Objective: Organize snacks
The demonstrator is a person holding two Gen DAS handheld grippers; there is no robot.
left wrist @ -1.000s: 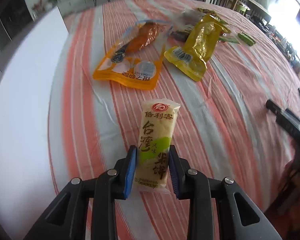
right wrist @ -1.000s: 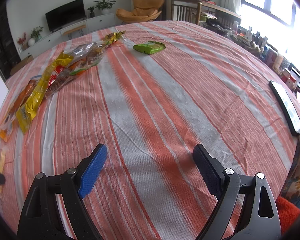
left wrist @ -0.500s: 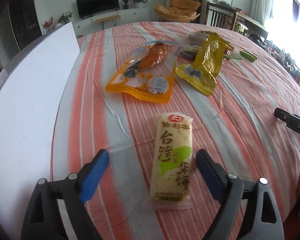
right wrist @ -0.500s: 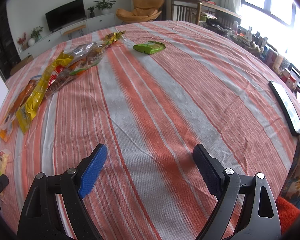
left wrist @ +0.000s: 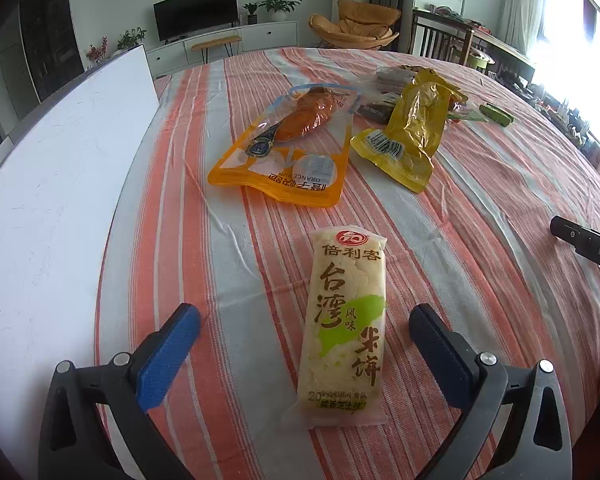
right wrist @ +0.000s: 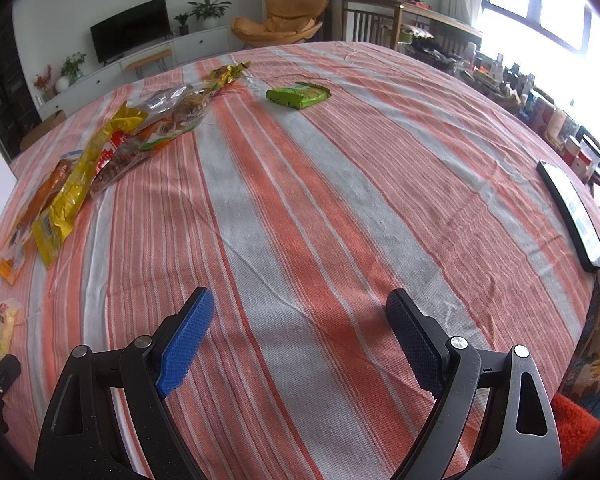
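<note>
The left gripper (left wrist: 304, 344) has let go of the rice cracker pack (left wrist: 346, 322): a second ago its fingers were clamped on the pack's lower half, and now they stand wide apart on either side of it, touching nothing. The pack lies flat on the striped worktop (left wrist: 480, 200), lengthwise, just in front of the orange pouch (left wrist: 288, 156) and the yellow pouch (left wrist: 410, 136), so it reads as set down at the near end of a row of snacks running along the left side. The gripper also appears to have pulled back and tilted up, since more of the room shows than before. The right gripper (right wrist: 296, 340) hovers with its fingers apart over bare cloth, unchanged. A green packet (right wrist: 299, 95) sits alone farther out, well apart from the row; it looks like the likeliest next pick, though from this angle it is hard to tell whether the clear-wrapped snacks (right wrist: 168, 120) behind the yellow pouch already count as sorted.
</note>
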